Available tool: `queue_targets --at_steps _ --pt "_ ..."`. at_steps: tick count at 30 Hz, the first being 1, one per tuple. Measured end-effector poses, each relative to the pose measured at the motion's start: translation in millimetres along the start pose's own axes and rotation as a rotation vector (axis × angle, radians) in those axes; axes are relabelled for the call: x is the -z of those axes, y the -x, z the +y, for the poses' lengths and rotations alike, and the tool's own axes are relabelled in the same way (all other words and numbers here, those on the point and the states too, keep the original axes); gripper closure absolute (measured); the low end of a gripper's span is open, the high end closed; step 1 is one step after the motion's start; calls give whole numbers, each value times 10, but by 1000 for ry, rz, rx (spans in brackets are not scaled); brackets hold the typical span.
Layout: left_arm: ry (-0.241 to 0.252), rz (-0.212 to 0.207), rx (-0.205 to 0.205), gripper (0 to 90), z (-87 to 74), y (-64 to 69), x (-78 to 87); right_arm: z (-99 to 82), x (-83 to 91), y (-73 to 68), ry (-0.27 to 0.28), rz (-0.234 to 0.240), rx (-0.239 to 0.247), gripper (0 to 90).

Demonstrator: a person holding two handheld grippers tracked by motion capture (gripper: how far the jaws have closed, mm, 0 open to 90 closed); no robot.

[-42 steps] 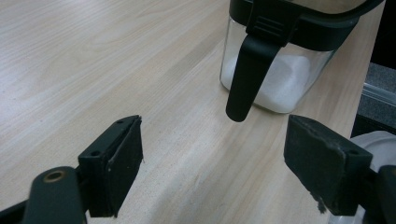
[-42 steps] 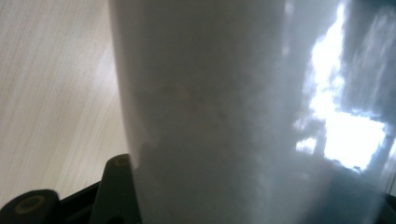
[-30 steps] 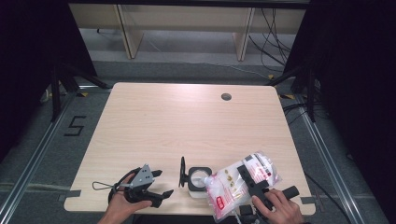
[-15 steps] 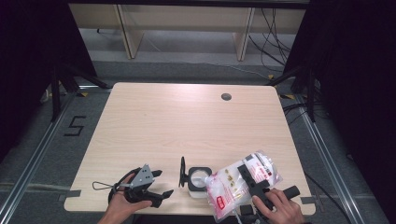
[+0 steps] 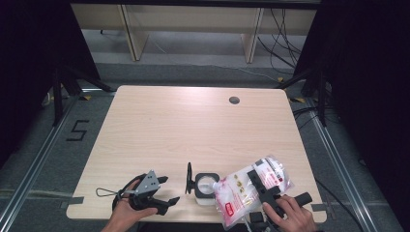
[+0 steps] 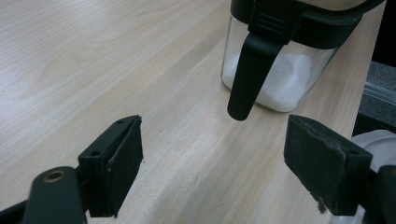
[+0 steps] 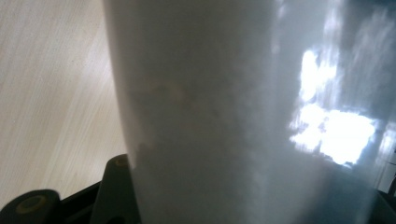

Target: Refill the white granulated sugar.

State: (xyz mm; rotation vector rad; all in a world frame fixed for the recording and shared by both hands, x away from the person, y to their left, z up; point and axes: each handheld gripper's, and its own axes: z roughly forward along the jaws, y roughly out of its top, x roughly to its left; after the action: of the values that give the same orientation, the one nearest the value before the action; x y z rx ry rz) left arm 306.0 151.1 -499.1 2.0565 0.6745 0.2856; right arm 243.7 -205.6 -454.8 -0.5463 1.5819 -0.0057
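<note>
- Bag [image 5: 251, 189] of white grains, clear plastic with red print, sits at the near right of the table [image 5: 193, 130], tilted so its lower end leans toward the jar [image 5: 205, 185] at about nine o'clock of it.
- In the right gripper view the bag's film [image 7: 233, 116] stands between the black jaws, pale and cloudy with grains inside.
- Right gripper [image 5: 261, 189] pinches the bag across its middle, jaws partway closed on the bulk; the hand [image 5: 290, 215] holds the handle at five o'clock of the bag.
- Judged by look, the bag is soft and slumping, moderately heavy, with slick film; the load will shift as it tips. A hold across the filled body, as now, seems safer than on the thin top edge, which could slip or tear.
- Jar is clear glass with a black rim and a flipped-up lid [image 5: 189, 177]; it holds some white grains and, being glass, needs gentle contact. In the left gripper view its black lid tab [image 6: 250, 70] hangs down the front.
- Left gripper [image 5: 162, 191], at nine o'clock of the jar and apart from it, has its jaws spread wide with nothing between them.
- Farther out, a round cable hole [image 5: 234, 100] lies at the table's far right, about twelve o'clock of the bag.
</note>
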Motion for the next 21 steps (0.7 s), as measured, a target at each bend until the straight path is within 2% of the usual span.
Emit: queue_targets --at_steps 2,3,4,6,7,8,9,10,14,20,21 --pt "6 -3 -6 193 -1 -5 -3 0 -1 -5 -2 2 -1 496" --pt "3 -3 -29 193 6 -16 3 1 -1 -5 -2 3 3 497" --pt "7 -2 -1 193 -2 -2 -4 4 1 -5 -1 3 6 496" --pt "2 0 0 193 0 -3 -1 6 -3 -1 3 0 5 497" --pt "4 0 0 193 2 -3 0 7 -4 4 4 -4 8 496" --pt "5 1 -19 193 6 -11 3 7 -3 6 3 -5 10 497" --pt "10 1 -7 193 4 -2 1 5 -1 4 1 -1 8 497" --pt "3 1 -27 193 7 -15 8 3 1 3 0 0 7 497" --pt "0 5 -33 193 8 -21 12 -2 1 3 -4 1 9 497" --pt "6 2 -26 193 8 -16 7 -5 3 4 -4 2 9 497" --pt "5 6 -2 193 2 -2 5 -5 4 4 -1 2 8 496"
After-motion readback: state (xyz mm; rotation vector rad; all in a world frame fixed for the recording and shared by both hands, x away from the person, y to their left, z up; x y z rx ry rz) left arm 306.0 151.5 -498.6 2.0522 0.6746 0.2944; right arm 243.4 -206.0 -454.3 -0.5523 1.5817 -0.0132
